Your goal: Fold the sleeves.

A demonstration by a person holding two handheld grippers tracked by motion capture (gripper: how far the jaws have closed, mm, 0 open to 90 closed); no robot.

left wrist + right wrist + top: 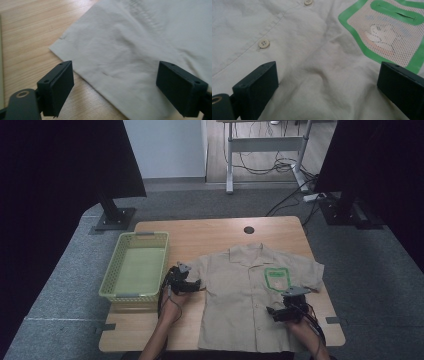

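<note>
Lay flat and face up on the desk (150,330), collar toward the far edge, hem at the near edge: a beige short-sleeved shirt (240,295). Looked light, soft and limp, likely to sag and crease when lifted; best pinched at a sleeve hem or side seam. Hovered at the shirt's left sleeve (100,62), jaws spread wide and empty, pointing in from the side: the left gripper (192,285). Sat low over the front near the green-edged mesh pocket (392,30), likewise wide open, nothing pinched: the right gripper (275,312). Stood by the left edge: a green basket (107,285).
</note>
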